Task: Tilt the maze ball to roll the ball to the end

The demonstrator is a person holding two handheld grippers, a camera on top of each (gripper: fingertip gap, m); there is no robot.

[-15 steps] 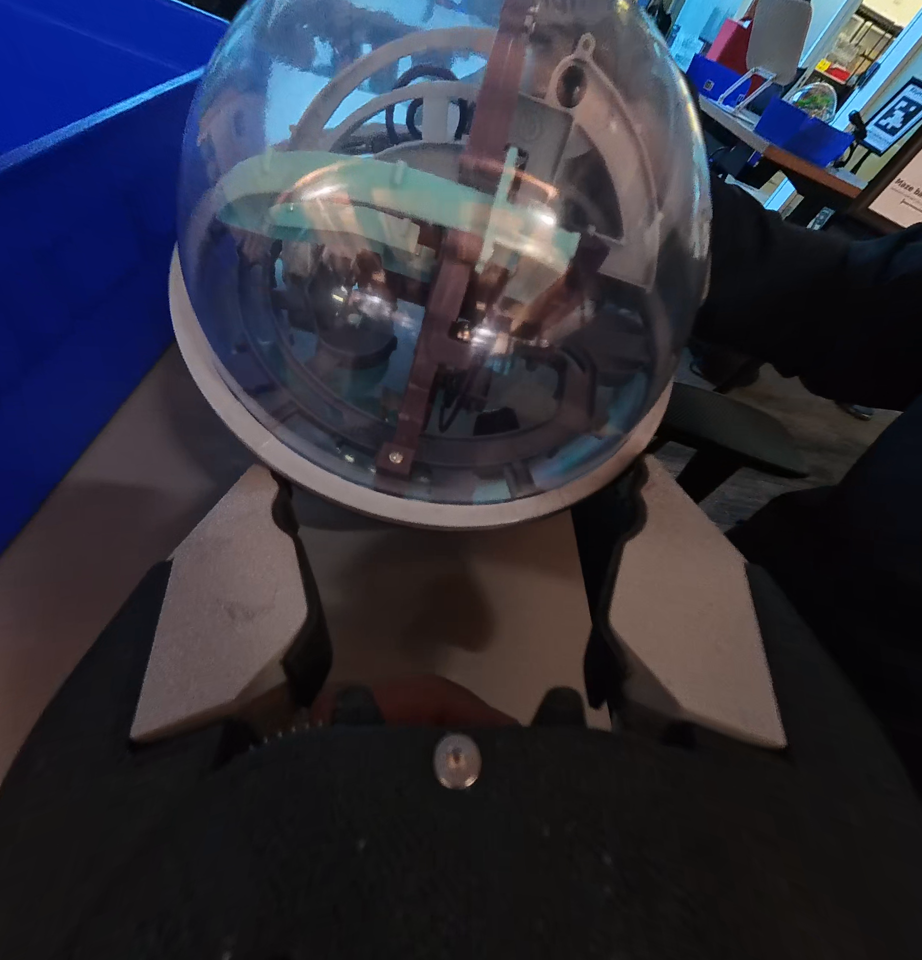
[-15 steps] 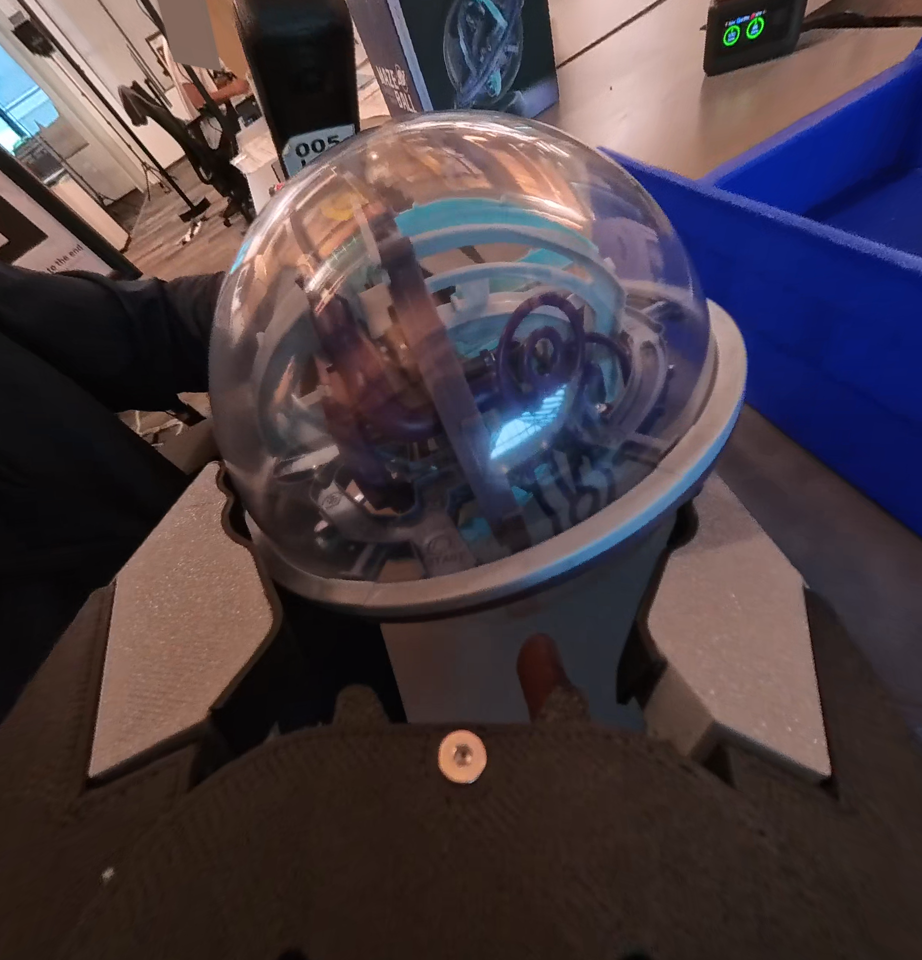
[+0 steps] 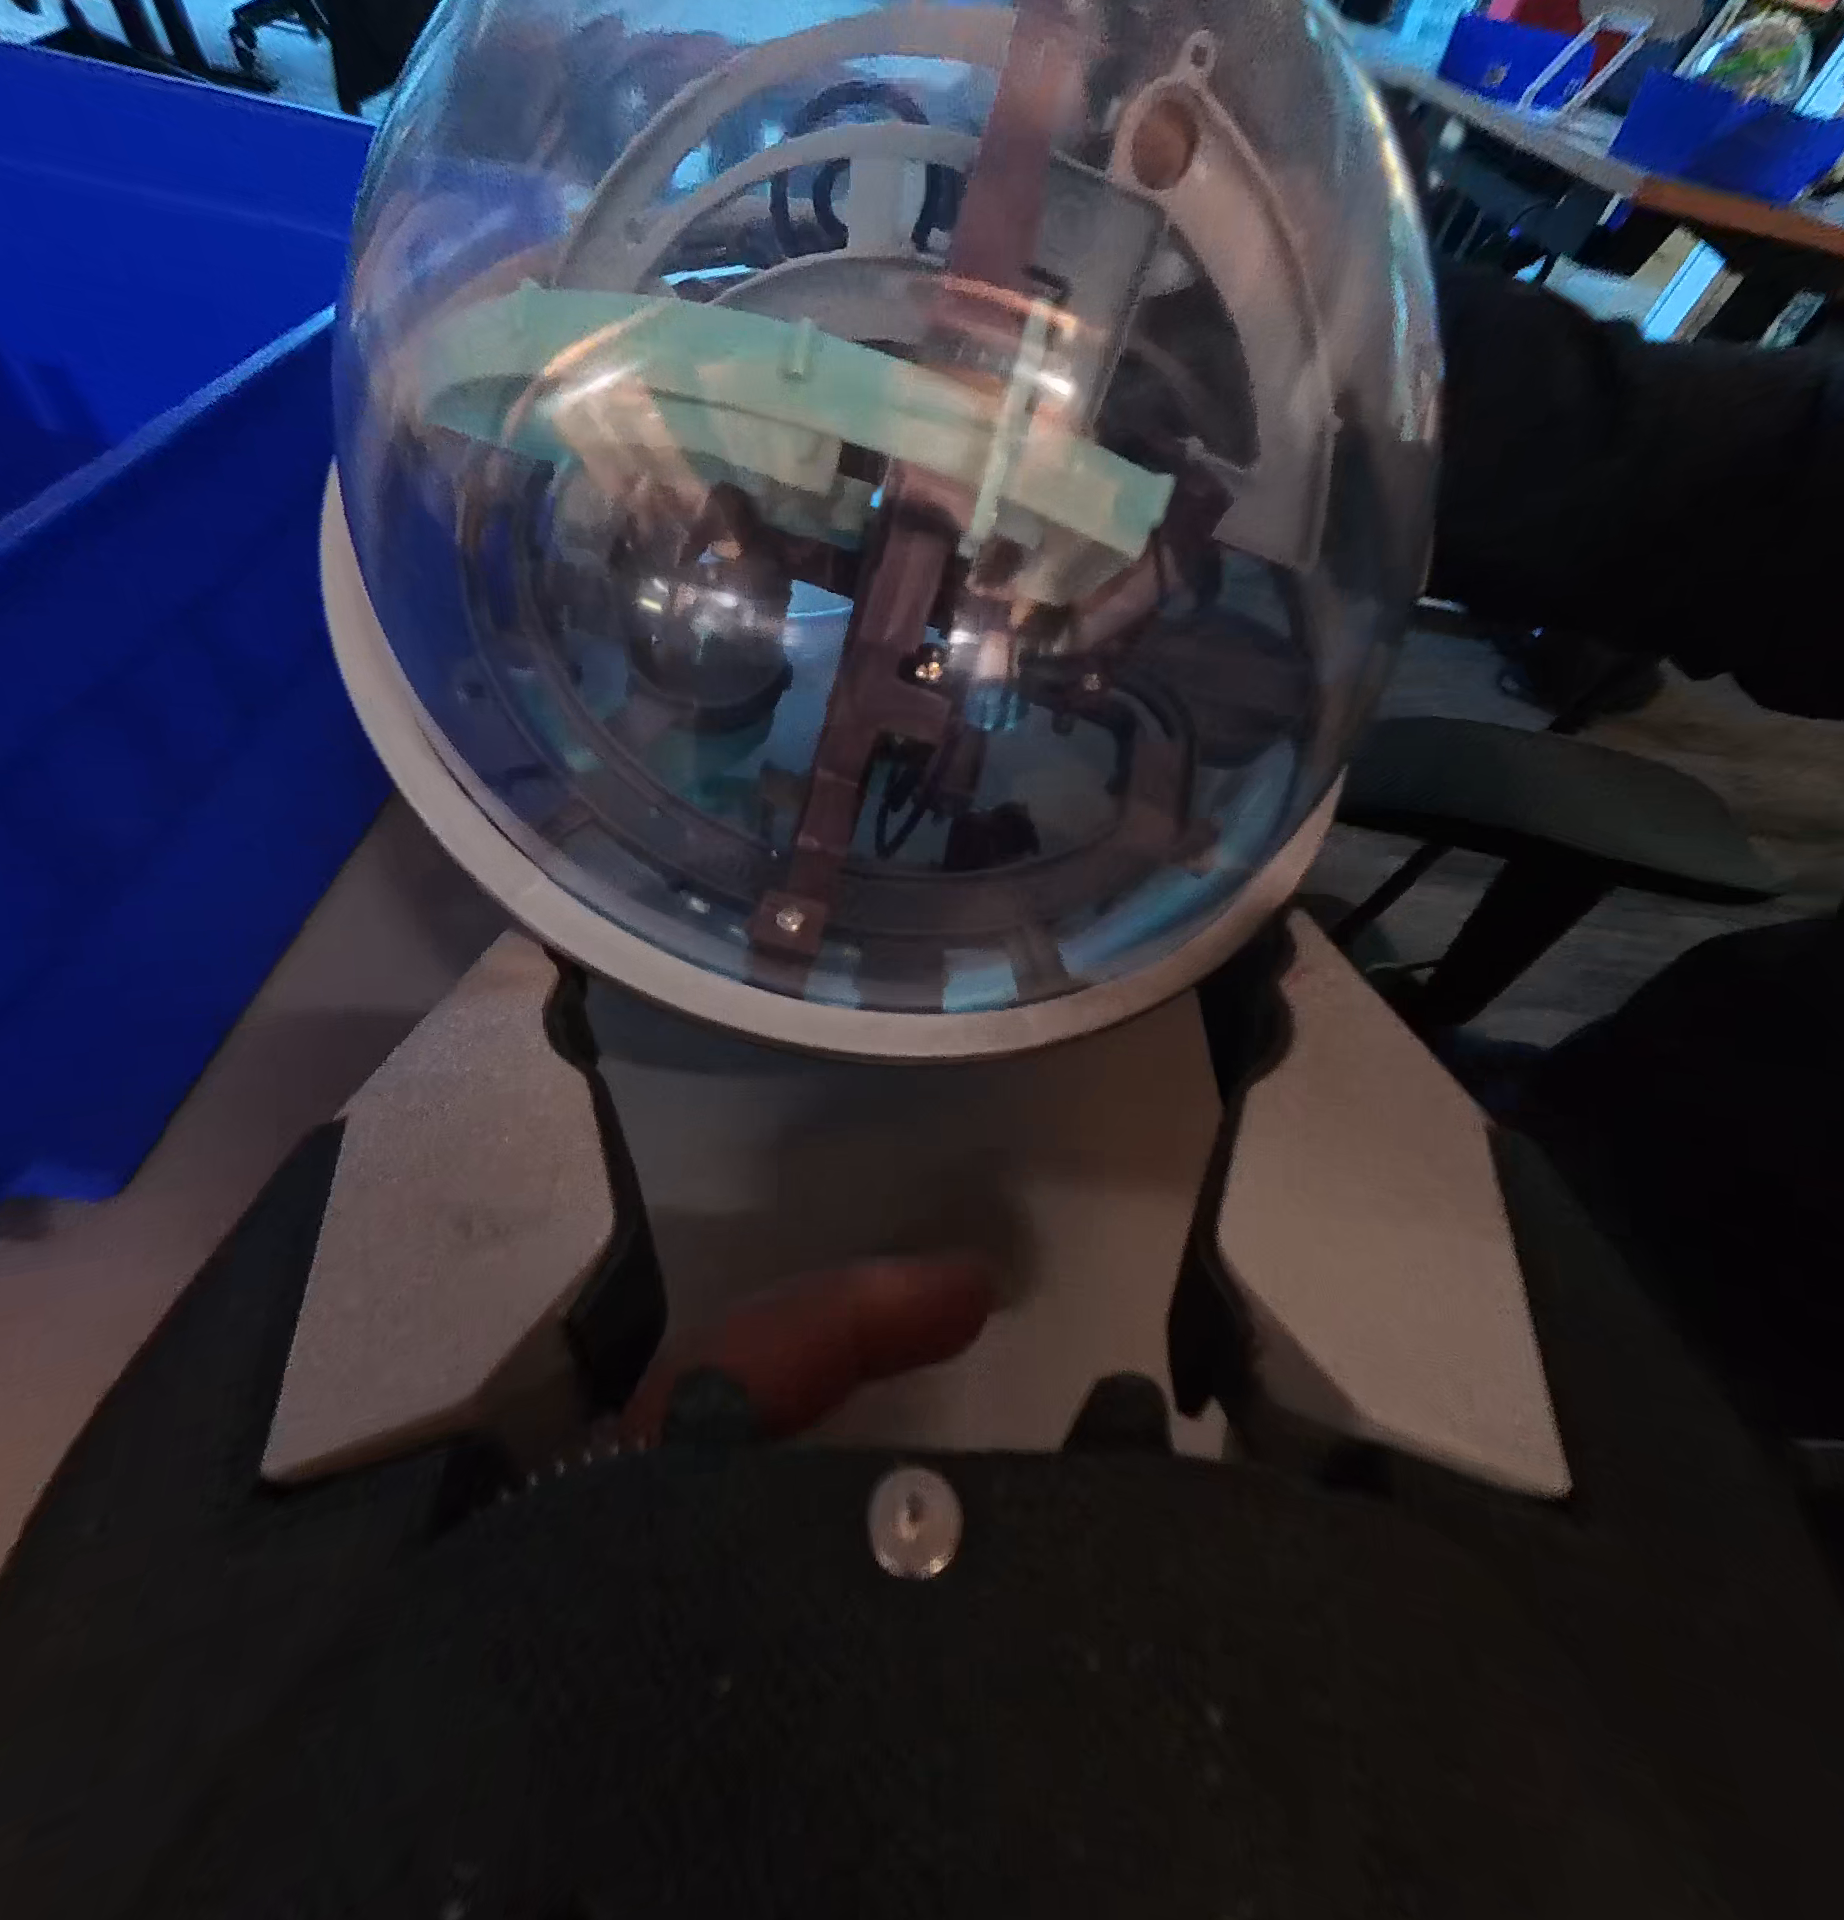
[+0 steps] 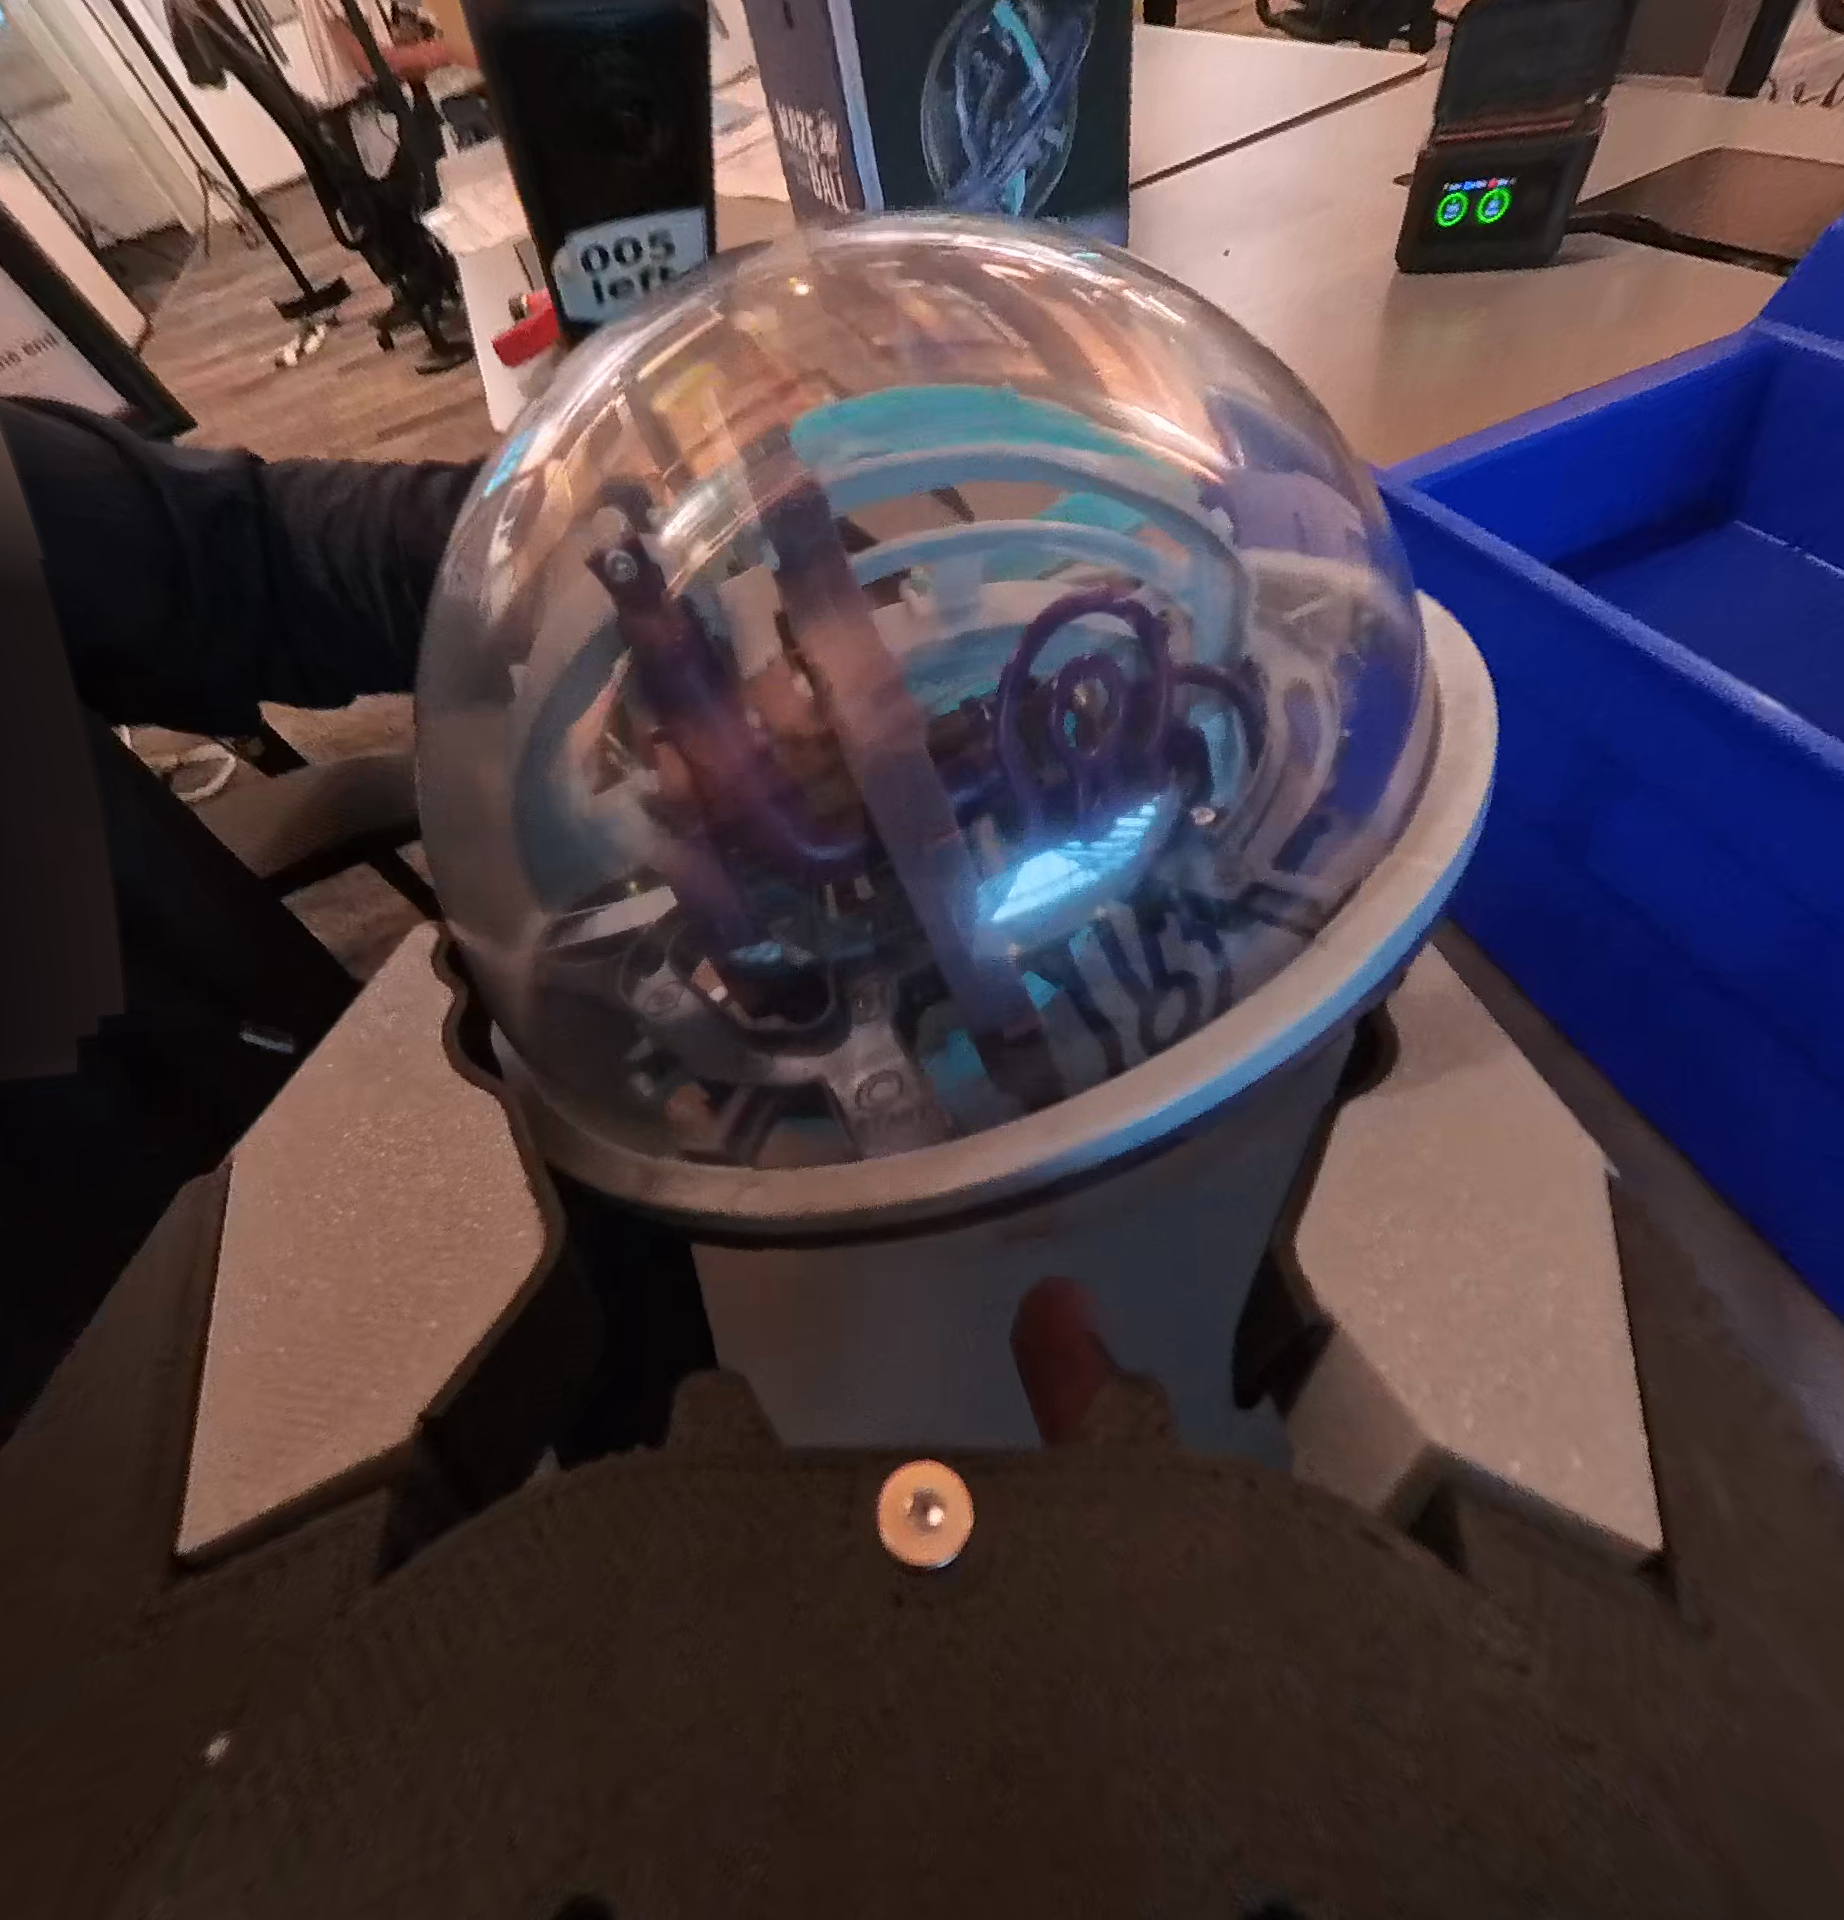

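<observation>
1. A clear plastic maze ball (image 3: 887, 499) with a grey ring round its middle fills the upper part of the left wrist view. It sits tilted on a grey post that runs down between the fingers.
2. The left gripper (image 3: 897, 1039) has its jaws closed part-way on that grey post just below the ring, black pads touching it on both sides.
3. Inside the sphere are a pale green curved track, a brown upright rail and grey arcs. A small shiny metal ball (image 3: 930, 665) shows beside the brown rail, near the centre.
4. In the right wrist view the same maze ball (image 4: 928, 675) shows from the other side, with purple loops and turquoise tracks; the metal ball cannot be made out there.
5. The right gripper (image 4: 928, 1174) likewise has its jaws closed part-way on a grey post under the ring, pads against it.
6. A blue plastic bin (image 3: 139, 623) stands just beside the sphere on the pale surface (image 4: 1313, 239); it shows at the right of the right wrist view (image 4: 1676, 727).
7. A dark sleeve (image 4: 274, 561) reaches in behind the sphere.
8. A dark printed box (image 4: 949, 104) and a small black device with green lights (image 4: 1489, 197) stand farther back on the surface.
</observation>
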